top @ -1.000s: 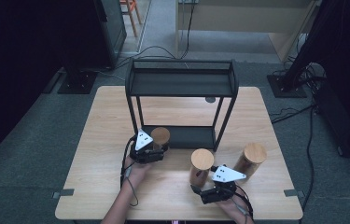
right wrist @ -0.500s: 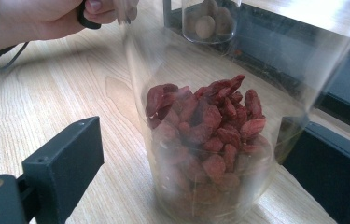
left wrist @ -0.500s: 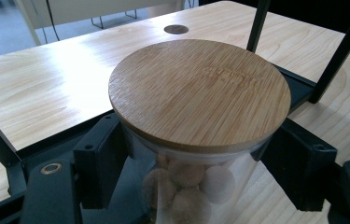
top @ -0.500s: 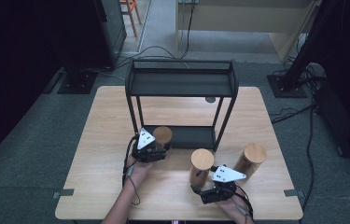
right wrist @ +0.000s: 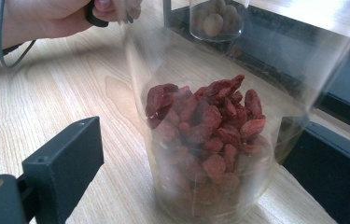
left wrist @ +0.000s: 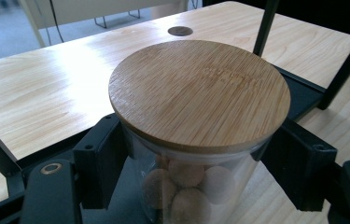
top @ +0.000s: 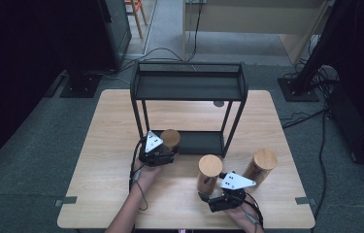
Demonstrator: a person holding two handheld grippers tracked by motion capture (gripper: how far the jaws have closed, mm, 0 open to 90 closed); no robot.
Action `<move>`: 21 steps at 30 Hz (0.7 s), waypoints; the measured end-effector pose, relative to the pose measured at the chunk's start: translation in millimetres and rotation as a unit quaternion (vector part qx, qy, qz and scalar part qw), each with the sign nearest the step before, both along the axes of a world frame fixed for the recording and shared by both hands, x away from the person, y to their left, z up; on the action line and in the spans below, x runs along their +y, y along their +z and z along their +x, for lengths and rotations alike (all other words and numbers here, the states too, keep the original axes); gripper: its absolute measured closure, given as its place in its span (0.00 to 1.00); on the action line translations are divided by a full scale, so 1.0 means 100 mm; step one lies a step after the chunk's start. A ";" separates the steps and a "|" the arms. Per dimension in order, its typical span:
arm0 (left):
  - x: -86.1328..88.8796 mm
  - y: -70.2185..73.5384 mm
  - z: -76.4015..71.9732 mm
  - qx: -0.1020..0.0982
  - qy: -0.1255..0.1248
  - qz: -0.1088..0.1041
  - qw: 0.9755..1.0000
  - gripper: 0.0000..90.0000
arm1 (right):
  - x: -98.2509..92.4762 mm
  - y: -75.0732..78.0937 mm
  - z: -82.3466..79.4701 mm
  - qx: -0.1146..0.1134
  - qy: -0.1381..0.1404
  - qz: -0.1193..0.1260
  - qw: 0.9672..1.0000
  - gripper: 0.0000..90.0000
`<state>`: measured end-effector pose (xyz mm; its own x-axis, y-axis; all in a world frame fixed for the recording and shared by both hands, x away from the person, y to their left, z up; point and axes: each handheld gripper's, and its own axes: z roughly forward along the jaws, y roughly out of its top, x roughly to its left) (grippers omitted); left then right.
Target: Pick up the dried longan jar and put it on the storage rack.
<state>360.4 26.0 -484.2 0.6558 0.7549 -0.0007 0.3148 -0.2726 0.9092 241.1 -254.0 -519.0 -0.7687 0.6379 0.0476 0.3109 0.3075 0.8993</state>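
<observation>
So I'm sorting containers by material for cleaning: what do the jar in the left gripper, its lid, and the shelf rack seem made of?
Jar: clear and glossy, glass or rigid plastic; the round balls inside show through.
Lid: pale bamboo or wood, matte, with visible strip grain.
Shelf rack: thin matte black frame, probably painted metal.

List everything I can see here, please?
Jars: three, clear glass with bamboo lids; one with pale balls at the rack's bottom shelf, one with red berries mid-table, one at its right.
Rack: one, black, two shelves, table's far middle.
Table: one, light wood.
Left gripper: black, shut on the ball jar.
Right gripper: black, jaws either side of the berry jar, gap showing at one jaw.
</observation>
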 end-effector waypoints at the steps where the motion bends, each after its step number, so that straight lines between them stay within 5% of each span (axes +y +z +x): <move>1: 0.00 0.00 0.00 0.000 0.000 0.000 1.000 0.29 | 0.00 0.00 0.00 0.000 0.000 0.000 1.000 0.07; 21: -0.05 -0.01 0.11 0.005 0.026 -0.007 1.000 0.29 | 0.00 0.00 0.00 0.000 0.000 0.000 1.000 0.07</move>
<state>371.8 21.3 -485.7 0.6155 0.7879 -0.0177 0.3374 -0.2432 0.9094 241.0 -254.1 -519.0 -0.7687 0.6379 0.0468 0.3104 0.3082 0.8993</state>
